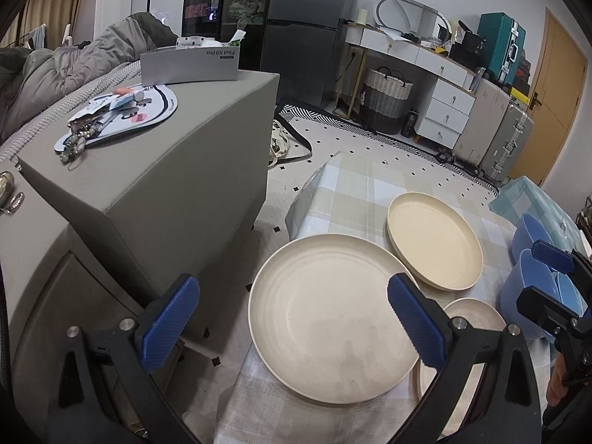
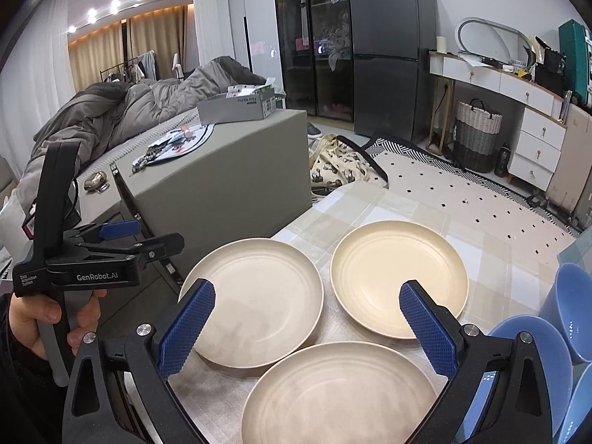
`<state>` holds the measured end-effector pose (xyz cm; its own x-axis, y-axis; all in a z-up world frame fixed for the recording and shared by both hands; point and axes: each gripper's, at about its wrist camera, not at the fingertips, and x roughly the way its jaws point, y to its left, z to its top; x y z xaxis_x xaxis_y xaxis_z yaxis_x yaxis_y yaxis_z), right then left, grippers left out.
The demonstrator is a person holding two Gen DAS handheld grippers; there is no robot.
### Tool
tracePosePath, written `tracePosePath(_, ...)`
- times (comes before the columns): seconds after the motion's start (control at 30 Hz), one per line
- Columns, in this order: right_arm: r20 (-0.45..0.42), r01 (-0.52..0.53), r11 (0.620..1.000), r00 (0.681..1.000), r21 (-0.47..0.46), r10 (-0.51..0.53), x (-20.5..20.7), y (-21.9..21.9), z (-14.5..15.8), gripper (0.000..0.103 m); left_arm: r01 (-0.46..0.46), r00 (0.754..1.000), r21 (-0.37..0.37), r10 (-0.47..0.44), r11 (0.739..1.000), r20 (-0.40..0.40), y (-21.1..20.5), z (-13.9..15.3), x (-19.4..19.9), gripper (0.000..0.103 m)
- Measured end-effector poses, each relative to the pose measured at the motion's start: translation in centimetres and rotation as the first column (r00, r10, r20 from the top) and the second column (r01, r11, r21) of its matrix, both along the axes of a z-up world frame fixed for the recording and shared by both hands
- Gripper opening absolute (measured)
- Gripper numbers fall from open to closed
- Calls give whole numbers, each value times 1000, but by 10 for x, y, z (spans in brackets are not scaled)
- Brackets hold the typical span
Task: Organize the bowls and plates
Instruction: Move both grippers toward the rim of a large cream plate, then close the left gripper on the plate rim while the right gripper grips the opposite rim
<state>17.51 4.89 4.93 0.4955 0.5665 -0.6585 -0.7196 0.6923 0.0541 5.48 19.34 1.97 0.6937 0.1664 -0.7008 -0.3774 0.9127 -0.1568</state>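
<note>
Three cream plates lie flat and apart on a checked tablecloth: a left plate, a yellower far plate and a near plate. Blue bowls cluster at the right edge. My right gripper is open above the near plate, holding nothing. In the left wrist view my left gripper is open over the left plate, with the yellower plate beyond it. The third plate is partly hidden by a finger. The right gripper hangs over a blue bowl.
A tall grey upholstered block with a tray of clutter stands just left of the table. A translucent blue bin sits at the table's far right. A hand holds the left gripper. Patterned rug lies beyond.
</note>
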Motion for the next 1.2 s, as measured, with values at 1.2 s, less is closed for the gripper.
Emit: tracePosePath(1.2, -246, -22, 990, 969, -138, -12, 51, 56, -108, 64, 29, 977, -126, -54, 992, -206, 36, -87, 14, 64)
